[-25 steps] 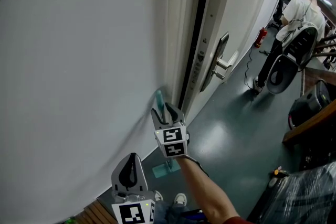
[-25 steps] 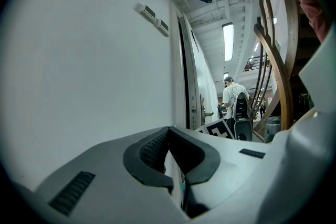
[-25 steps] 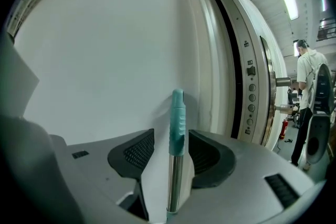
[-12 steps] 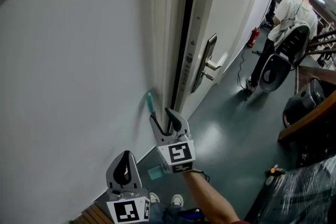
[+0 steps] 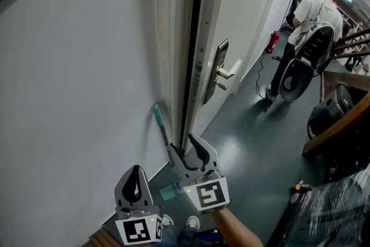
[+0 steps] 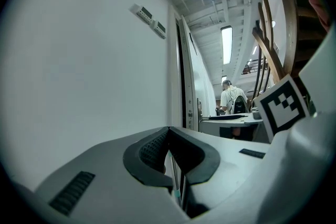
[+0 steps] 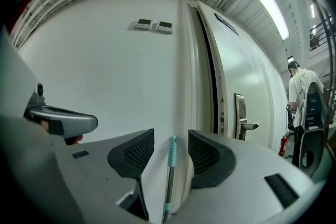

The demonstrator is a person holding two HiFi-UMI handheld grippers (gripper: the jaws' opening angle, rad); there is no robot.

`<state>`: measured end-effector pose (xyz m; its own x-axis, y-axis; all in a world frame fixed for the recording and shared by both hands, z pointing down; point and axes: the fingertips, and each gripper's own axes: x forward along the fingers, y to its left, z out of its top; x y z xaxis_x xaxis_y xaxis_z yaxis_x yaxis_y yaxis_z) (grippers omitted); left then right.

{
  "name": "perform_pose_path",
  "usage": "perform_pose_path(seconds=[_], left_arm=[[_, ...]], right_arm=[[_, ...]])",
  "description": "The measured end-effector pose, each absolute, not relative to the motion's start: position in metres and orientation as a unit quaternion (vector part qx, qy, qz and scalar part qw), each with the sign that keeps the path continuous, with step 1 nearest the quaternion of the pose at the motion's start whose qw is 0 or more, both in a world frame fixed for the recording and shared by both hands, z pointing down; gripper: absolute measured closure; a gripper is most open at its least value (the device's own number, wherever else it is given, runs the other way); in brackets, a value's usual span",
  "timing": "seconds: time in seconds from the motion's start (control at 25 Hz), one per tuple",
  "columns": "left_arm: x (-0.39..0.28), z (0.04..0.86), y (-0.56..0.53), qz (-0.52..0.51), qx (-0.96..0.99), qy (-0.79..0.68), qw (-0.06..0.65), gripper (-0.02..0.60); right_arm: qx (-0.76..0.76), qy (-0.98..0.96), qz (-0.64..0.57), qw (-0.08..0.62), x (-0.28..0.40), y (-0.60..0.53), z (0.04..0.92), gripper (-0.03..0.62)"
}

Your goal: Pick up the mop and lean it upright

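Mop [image 5: 157, 115] upright against white wall [image 5: 75, 95], dark green floor [image 5: 254, 144]; right gripper [image 5: 182, 146] released, left gripper [image 5: 135, 174] clenched.

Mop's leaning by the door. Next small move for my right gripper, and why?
Probably draw the right gripper straight back. Its jaws are apart, clear of the teal-tipped grey metal mop handle, whose tip rests against the white wall, so it seems to stand unaided.
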<state>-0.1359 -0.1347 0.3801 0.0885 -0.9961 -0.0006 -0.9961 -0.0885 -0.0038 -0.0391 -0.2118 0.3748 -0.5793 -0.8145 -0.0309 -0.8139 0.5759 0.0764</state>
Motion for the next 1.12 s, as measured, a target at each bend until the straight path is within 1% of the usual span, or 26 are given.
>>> perform_pose_path(seconds=[0.2,0.48,0.6,0.84,0.96,1.12], left_arm=[[-0.131,0.374,-0.134,0.001,-0.741,0.671,0.007,0.569],[-0.124,0.369,-0.129,0.001,-0.749,0.663,0.009,0.569],[-0.121,0.366,-0.127,0.002,-0.752,0.660,0.010,0.569],[-0.114,0.358,-0.123,0.002,-0.760,0.650,0.019,0.569],[-0.112,0.356,-0.121,0.003,-0.763,0.646,0.023,0.569],[-0.109,0.355,-0.118,-0.004,-0.770,0.637,0.028,0.569]], right_arm=[[0.458,-0.888,-0.043,-0.020,-0.025,-0.185,0.360,0.393],[0.459,-0.888,-0.032,-0.019,-0.007,-0.153,0.354,0.395],[0.462,-0.886,-0.037,-0.022,-0.002,-0.146,0.347,0.406],[0.471,-0.881,-0.035,-0.029,0.004,-0.142,0.346,0.474],[0.473,-0.880,-0.035,-0.031,0.005,-0.140,0.344,0.519],[0.469,-0.882,-0.035,-0.034,0.003,-0.137,0.342,0.549]])
